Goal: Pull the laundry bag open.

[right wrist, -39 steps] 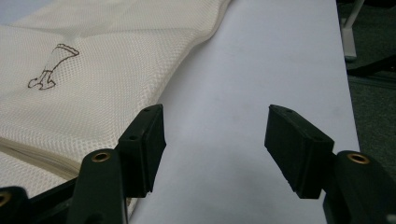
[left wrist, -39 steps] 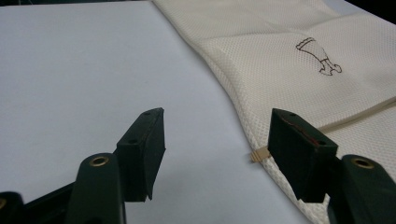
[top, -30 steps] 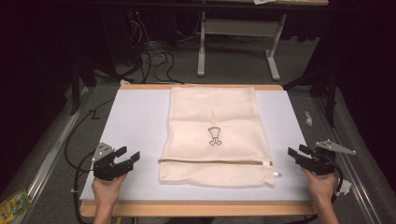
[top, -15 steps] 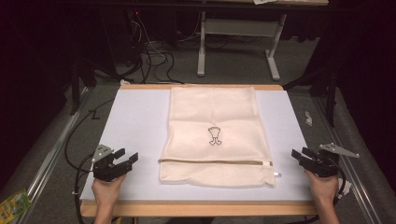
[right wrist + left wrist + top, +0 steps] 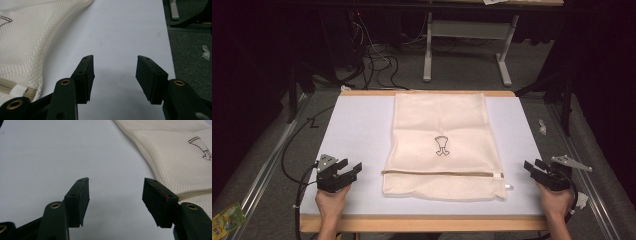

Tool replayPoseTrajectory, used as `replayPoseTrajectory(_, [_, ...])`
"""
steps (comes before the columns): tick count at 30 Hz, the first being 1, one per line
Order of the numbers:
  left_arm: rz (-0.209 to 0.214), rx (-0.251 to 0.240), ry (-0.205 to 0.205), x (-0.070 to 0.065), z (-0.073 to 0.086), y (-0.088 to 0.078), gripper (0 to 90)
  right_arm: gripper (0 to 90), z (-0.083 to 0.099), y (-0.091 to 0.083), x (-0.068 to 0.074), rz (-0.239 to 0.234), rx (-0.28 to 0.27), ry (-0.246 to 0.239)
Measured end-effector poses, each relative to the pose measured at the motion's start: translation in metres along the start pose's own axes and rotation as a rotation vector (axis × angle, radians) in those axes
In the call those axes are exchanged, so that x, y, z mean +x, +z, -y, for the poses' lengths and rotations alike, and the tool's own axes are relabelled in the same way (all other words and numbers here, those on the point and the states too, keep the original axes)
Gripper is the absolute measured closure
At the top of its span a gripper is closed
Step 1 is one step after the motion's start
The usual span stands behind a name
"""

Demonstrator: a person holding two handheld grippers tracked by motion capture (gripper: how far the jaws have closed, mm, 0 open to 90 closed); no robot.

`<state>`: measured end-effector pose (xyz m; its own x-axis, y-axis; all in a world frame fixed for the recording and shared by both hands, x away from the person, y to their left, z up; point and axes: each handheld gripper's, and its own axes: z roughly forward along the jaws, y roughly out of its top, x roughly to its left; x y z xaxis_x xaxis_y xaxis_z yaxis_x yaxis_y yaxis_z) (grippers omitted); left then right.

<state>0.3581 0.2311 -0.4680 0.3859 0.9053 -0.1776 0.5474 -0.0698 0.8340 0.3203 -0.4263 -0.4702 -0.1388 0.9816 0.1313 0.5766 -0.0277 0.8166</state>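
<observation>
- Left gripper [image 5: 346,171] – jaws spread wide, holding nothing, over the white table [image 5: 357,130] just left of the bag.
- Right gripper [image 5: 536,169] – jaws likewise wide and empty, near the table's right edge.
- Cream mesh bag [image 5: 442,130] lies flat between them, zipper [image 5: 437,173] toward the person.

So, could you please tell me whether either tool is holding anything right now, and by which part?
Nothing is held. The left tool and the right tool are both open over bare table, beside the mesh bag.
</observation>
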Motion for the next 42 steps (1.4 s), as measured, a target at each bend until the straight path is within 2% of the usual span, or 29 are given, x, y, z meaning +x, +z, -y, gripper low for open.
replayPoseTrajectory(4, [-0.014, 0.001, -0.016, 0.001, 0.002, 0.005, 38.7, 50.1, -0.001, 0.002, 0.002, 0.017, 0.005, -0.022])
replayPoseTrajectory(11, [-0.058, 0.019, -0.003, 0.002, 0.003, 0.013, 38.7, 50.0, -0.004, 0.004, 0.004, 0.035, 0.014, -0.027])
replayPoseTrajectory(30, [-0.11, 0.042, 0.008, -0.001, 0.006, 0.021, 38.0, 49.0, -0.002, 0.009, 0.007, 0.048, 0.037, -0.034])
replayPoseTrajectory(32, [-0.118, 0.041, 0.015, -0.002, 0.007, 0.022, 37.2, 48.6, -0.001, 0.009, 0.008, 0.062, 0.035, -0.049])
replayPoseTrajectory(35, [-0.133, 0.025, 0.041, -0.004, 0.008, 0.021, 36.4, 48.9, 0.001, 0.007, 0.014, 0.102, 0.004, -0.085])
replayPoseTrajectory(38, [-0.145, 0.027, 0.053, -0.006, 0.008, 0.021, 35.8, 48.8, 0.001, 0.009, 0.02, 0.123, 0.015, -0.141])
replayPoseTrajectory(40, [-0.143, 0.026, 0.054, -0.006, 0.008, 0.021, 35.4, 48.8, 0.001, 0.011, 0.022, 0.133, 0.032, -0.159])
replayPoseTrajectory(42, [-0.142, 0.026, 0.054, -0.006, 0.008, 0.021, 35.1, 48.6, 0.001, 0.011, 0.021, 0.133, 0.033, -0.152])
